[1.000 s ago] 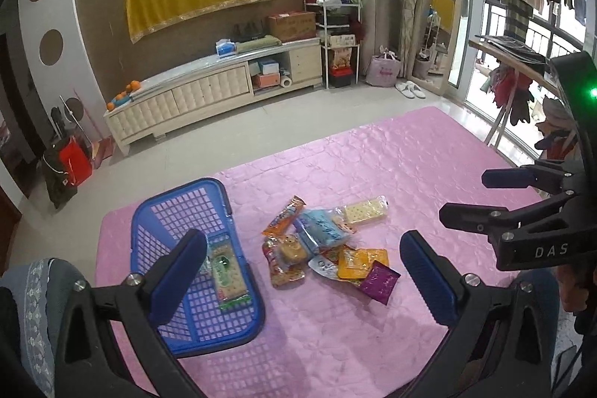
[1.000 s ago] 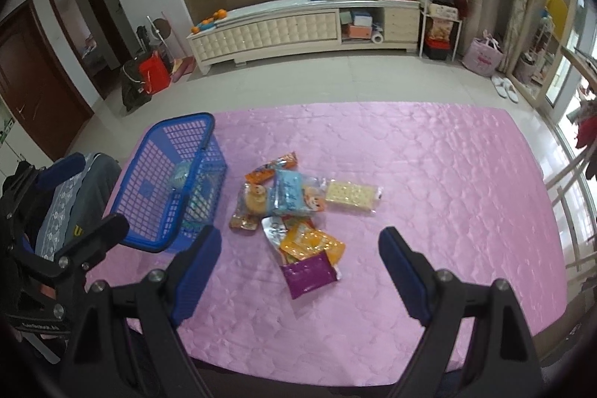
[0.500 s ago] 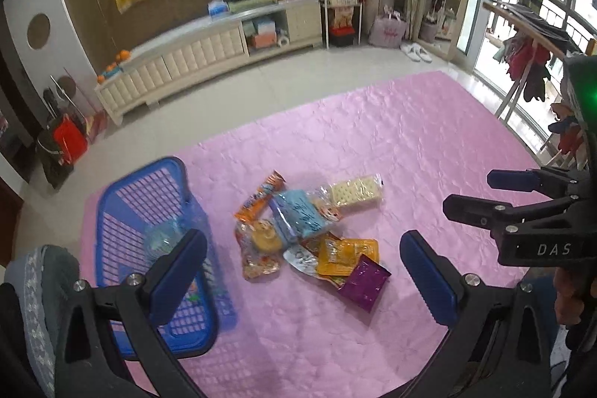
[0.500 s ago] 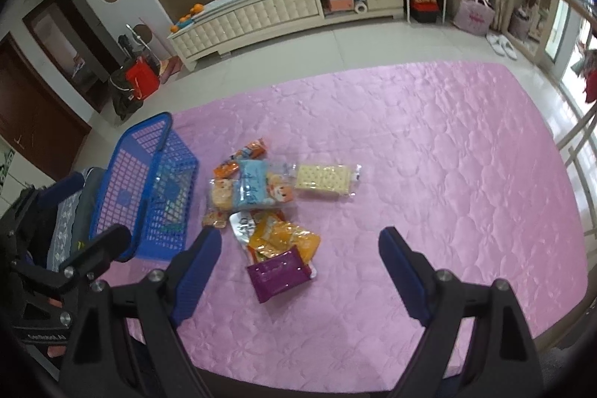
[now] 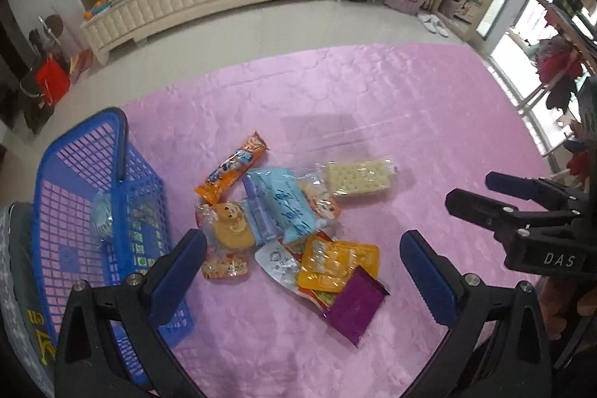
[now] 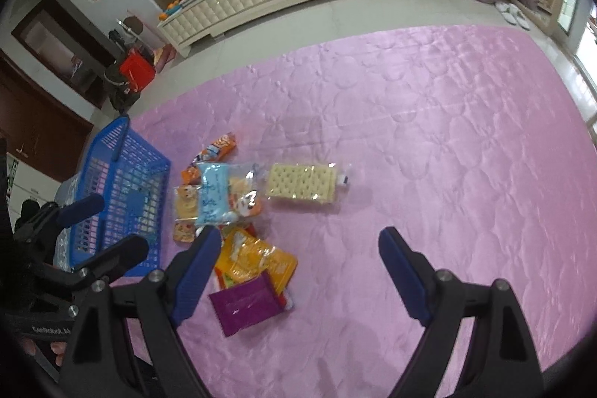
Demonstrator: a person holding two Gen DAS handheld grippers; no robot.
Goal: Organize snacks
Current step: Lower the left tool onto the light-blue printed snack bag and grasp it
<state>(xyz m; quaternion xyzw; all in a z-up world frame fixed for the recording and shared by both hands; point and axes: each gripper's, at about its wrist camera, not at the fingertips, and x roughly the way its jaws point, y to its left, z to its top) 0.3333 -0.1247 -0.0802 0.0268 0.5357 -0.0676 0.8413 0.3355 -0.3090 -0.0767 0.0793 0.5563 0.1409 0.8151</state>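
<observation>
Snacks in a loose pile lie on a pink quilted surface [image 5: 410, 99], just right of a blue mesh basket [image 5: 74, 181] already holding a couple of packets. From left: an orange wrapper [image 5: 233, 168], a clear pack with a bear-face biscuit [image 5: 227, 230], a pale blue pouch [image 5: 283, 200] with blue script too small to read, a yellow packet [image 5: 335, 260], a purple sachet [image 5: 356, 304] nearest the camera, and a clear pack of pale crackers [image 5: 358, 176] at far right. The left hand-held gripper [image 5: 302, 271] hangs spread over the pile, empty; the right hand-held gripper [image 6: 294, 267], its body lettered "DAS", is likewise spread wide and empty.
</observation>
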